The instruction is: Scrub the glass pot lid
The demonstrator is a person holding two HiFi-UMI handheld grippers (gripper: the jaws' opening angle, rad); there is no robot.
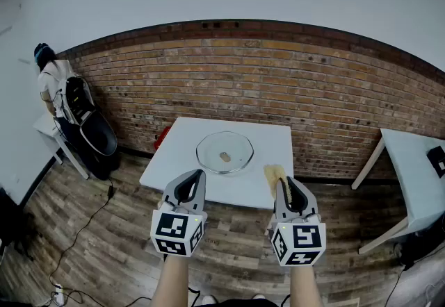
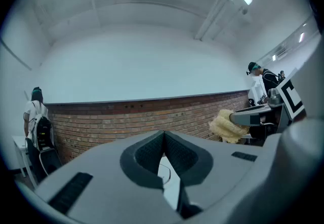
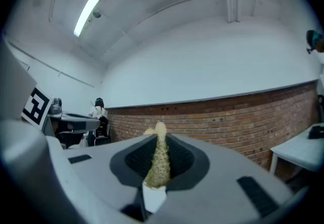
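Head view: the round clear glass pot lid [image 1: 224, 152] lies flat in the middle of the white square counter [image 1: 167, 168]. My left claw [image 1: 198, 175] and right claw [image 1: 286, 184] are held level on its near side, touching nothing.

Left gripper view: the left claw is closed together, empty.

Right gripper view: the right claw is clamped on a yellow scrubbing sponge [image 3: 160, 162].

I judge scrubbing hasn't begun. Next, I should lower the sponge onto the glass.

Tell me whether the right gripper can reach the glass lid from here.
Probably yes: the right gripper, shut on the sponge, hovers by the table's near edge, and nothing stands between it and the glass lid.
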